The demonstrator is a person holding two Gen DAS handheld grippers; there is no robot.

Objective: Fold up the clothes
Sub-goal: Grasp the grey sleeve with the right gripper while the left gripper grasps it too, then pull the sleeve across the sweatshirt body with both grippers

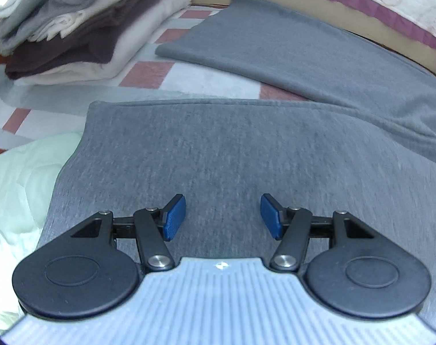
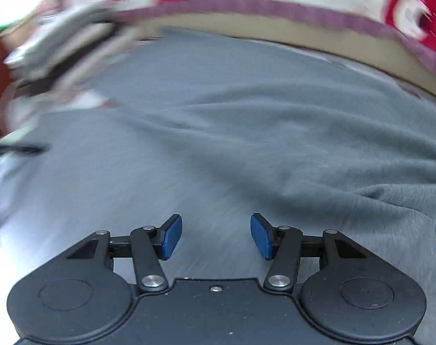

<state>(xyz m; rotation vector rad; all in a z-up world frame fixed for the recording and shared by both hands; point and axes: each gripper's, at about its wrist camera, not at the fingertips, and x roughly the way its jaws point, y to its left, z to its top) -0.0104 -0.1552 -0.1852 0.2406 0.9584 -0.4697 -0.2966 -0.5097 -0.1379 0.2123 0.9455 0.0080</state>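
Grey trousers [image 1: 218,149] lie spread on the bed. One leg lies flat just under my left gripper [image 1: 223,217]. The other leg [image 1: 304,51] stretches toward the far right. My left gripper is open and empty, its blue pads [image 1: 175,218] held just above the fabric. In the right wrist view the same grey garment [image 2: 246,132] fills the frame with soft wrinkles at the right. My right gripper [image 2: 216,237] is open and empty above it. That view is blurred by motion.
A stack of folded clothes [image 1: 83,26], grey, white and dark brown, sits at the far left on a pink and white checked cover [image 1: 149,72]. A pale green quilt [image 1: 19,189] lies at the left. A patterned cushion with a purple border [image 1: 361,0] lines the far edge.
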